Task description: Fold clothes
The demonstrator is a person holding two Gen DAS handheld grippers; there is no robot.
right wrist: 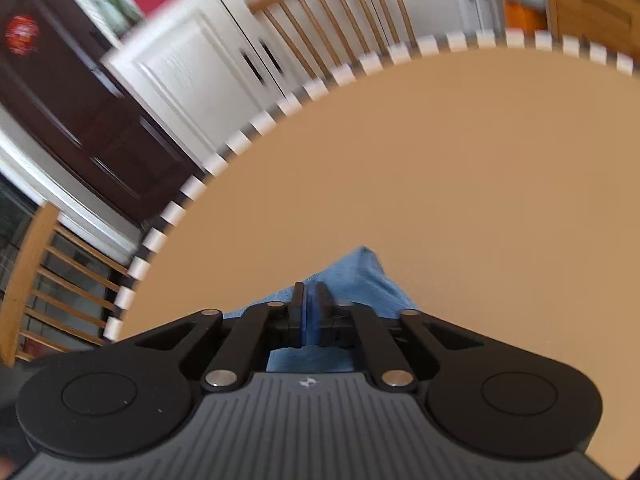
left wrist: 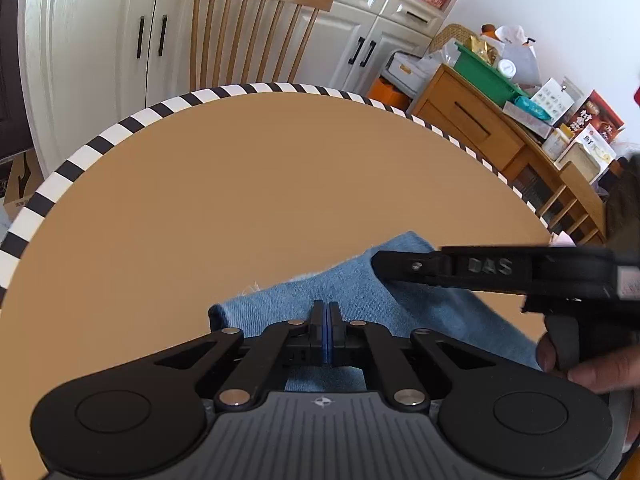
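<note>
Denim is the only garment on show: one piece of blue jeans cloth (left wrist: 352,292), lying at about five o'clock on the round tan worktop (left wrist: 240,184), close to the near edge and well clear of its black-and-white striped rim. Starting from the left, the left tool (left wrist: 328,322) has its two fingers drawn together, blue pads almost meeting, over a fold of that denim; it looks pinched on the cloth, though the pinch itself is hidden under the fingers. To its right, at three o'clock in the same view, the right tool (left wrist: 384,266) comes in sideways with its tip on the far corner of the fabric, a hand (left wrist: 588,364) wrapped round its grip. From its own camera the right tool (right wrist: 310,312) also has its fingers closed down with denim (right wrist: 360,276) beneath them, and that picture is smeared, so the wrist seems to be mid-swing. To do this step well, I would say both pinches want to stay firm and level with each other, the two corners carried over together so the edge lands square rather than skewed, and the cloth kept low so it does not drag or bunch. By count: one garment, two tools, one worktop, and two wooden spindle-back chairs (right wrist: 340,8) behind it.
</note>
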